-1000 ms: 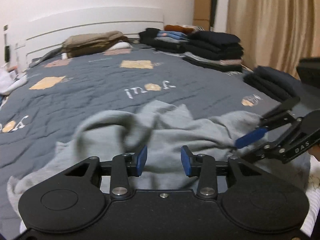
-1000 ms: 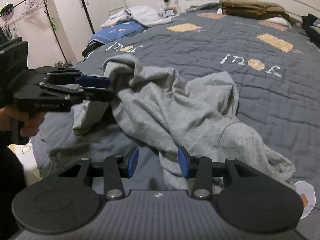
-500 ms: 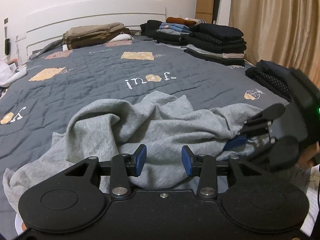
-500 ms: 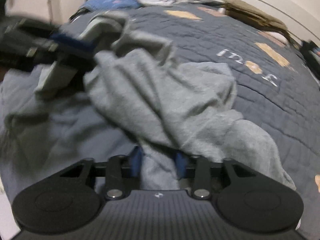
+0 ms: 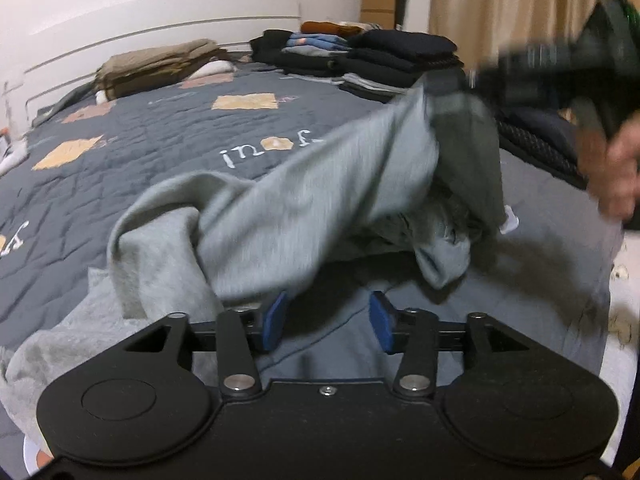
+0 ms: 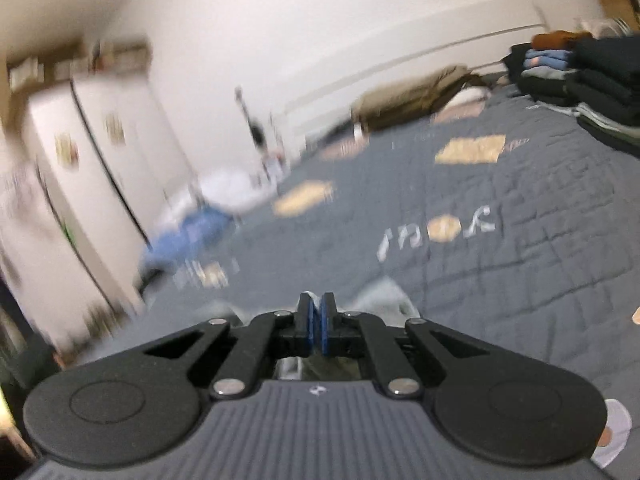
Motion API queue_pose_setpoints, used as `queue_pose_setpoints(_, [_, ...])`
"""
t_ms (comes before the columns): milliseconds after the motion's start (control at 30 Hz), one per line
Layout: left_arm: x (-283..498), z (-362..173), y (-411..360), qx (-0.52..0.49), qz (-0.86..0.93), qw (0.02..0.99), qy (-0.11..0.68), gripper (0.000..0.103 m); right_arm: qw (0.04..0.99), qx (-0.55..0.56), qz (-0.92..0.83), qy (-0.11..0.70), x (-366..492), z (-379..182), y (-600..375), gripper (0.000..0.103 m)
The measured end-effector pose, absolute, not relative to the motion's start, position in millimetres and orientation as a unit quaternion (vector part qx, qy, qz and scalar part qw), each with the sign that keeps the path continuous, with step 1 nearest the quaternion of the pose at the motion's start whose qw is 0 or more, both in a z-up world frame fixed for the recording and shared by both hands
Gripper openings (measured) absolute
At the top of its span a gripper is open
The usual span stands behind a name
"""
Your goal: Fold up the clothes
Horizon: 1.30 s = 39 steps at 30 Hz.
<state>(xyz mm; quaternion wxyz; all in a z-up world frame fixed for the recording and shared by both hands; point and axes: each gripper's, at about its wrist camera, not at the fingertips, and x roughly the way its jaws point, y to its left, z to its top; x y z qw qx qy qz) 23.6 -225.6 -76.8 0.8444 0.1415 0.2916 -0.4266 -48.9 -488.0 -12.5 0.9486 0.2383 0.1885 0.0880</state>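
Grey sweatshirt (image 5: 304,216) on the near part of the bed (image 5: 168,152), one end lifted clear of the quilt and stretched up toward the stacks of folded dark clothes (image 5: 384,60), the rest still slumped on the bed just in front of the left tool (image 5: 326,322). Blurred along the raised fold. A small white label (image 5: 510,222) showing at the hanging edge of the sweatshirt.

Right tool (image 6: 318,322) clamped on the sweatshirt, blue pads nearly together with a thin sliver of pale cloth pinched between them; jaws have just been closing. Seen from the left wrist as a dark blurred shape (image 5: 560,68) above the sweatshirt's lifted end, with a hand (image 5: 616,176) beneath it.

Left tool apart, blue pads standing either side of a gap with grey cloth lying beyond and below them, nothing pressed between; jaws have just been opening further. One pad close under the sweatshirt's draped fold.

Beyond the sweatshirt, dark grey quilt with tan patches and pale lettering (image 5: 264,148). Farther off, a tan folded pile (image 5: 156,66) against the white headboard (image 5: 160,20). Beige curtain (image 5: 500,0) behind the dark stacks. Right wrist view heavily blurred: white wardrobe (image 6: 92,168) well away from the sweatshirt, past the bed's far side.
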Motion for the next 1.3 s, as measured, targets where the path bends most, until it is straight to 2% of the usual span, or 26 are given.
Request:
queue_pose_setpoints(333, [8,-81,-253,0.136,-0.466,0.841,0.238,0.05,0.935,0.282,0.155,0.152,-63,13,-485,0.004])
queue_pose_setpoints(467, [-3,-82,-268,0.166,-0.426,0.874,0.167,0.05,0.931,0.286,0.178,0.14,-68,26,-482,0.004])
queue_pose_setpoints(767, [4,-94,-284,0.204,-0.373,0.897,0.124,0.05,0.934,0.27,0.164,0.165,-67,19,-482,0.004])
queue_pose_setpoints(800, [2,-96,-287,0.212,-0.371,0.897,0.115,0.047,0.936,0.265,0.159,0.17,-67,17,-481,0.004])
queue_pose_setpoints(867, [1,-97,-289,0.219,-0.367,0.898,0.1,0.032,0.938,0.254,0.15,0.179,-66,14,-480,0.004])
queue_pose_setpoints(933, [3,-95,-291,0.214,-0.366,0.901,0.095,0.004,0.941,0.242,0.142,0.189,-66,12,-478,0.004])
queue_pose_setpoints(1100, [11,-59,-269,0.136,-0.376,0.912,0.092,0.001,0.957,0.192,0.094,0.196,-67,5,-477,0.009])
queue_pose_setpoints(1167, [13,-41,-256,0.1,-0.378,0.916,0.088,0.001,0.958,0.168,0.097,0.21,-67,5,-478,0.014])
queue_pose_setpoints(1200, [15,-33,-251,0.085,-0.38,0.917,0.09,0.001,0.959,0.155,0.105,0.213,-69,7,-477,0.023])
queue_pose_setpoints(1233, [17,-27,-246,0.07,-0.382,0.917,0.093,0.001,0.96,0.139,0.121,0.211,-72,10,-473,0.037])
queue_pose_setpoints(1300, [22,-14,-236,0.04,-0.387,0.916,0.099,0.001,0.96,0.106,0.151,0.211,-79,18,-462,0.056])
